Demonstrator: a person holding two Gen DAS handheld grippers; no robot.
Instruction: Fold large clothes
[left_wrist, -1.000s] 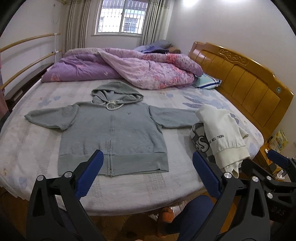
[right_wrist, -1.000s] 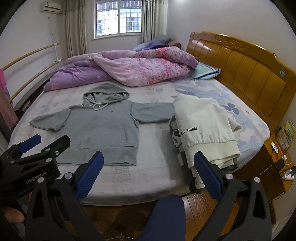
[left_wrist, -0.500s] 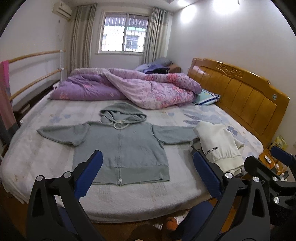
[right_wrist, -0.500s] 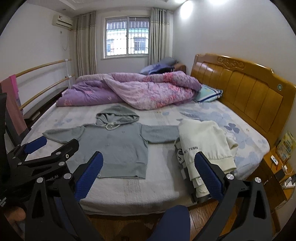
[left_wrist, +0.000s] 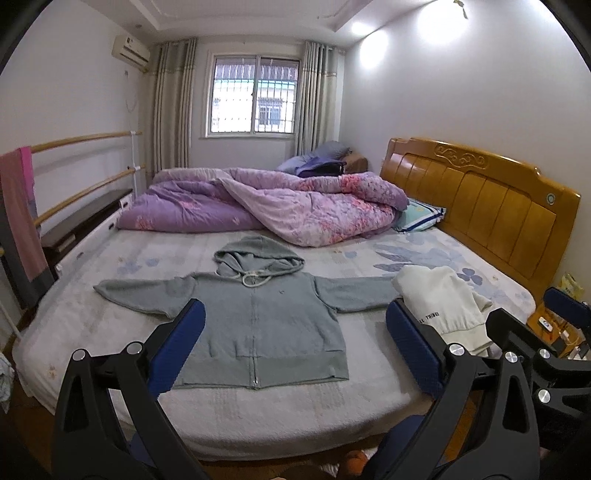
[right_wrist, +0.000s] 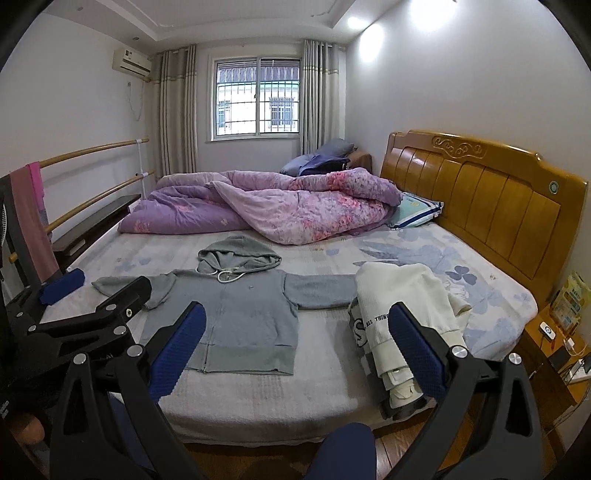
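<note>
Grey hoodie (left_wrist: 258, 325) flat, unfolded; our left gripper (left_wrist: 293, 345) and right gripper (right_wrist: 295, 343) gape empty. Next: we pinch a sleeve.

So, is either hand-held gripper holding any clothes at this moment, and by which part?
Nothing is held. The left hand-held gripper and the right hand-held gripper are both open and empty, short of the bed. The grey hoodie lies flat, untouched.

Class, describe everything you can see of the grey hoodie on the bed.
The grey hoodie is a soft, fleecy zip-up lying face up and flat on the bed sheet, zip closed, both sleeves spread sideways, hood up toward the quilt, pale drawcord at the neck. Its one cuff meets the cream garment. Neither gripper touches it.
</note>
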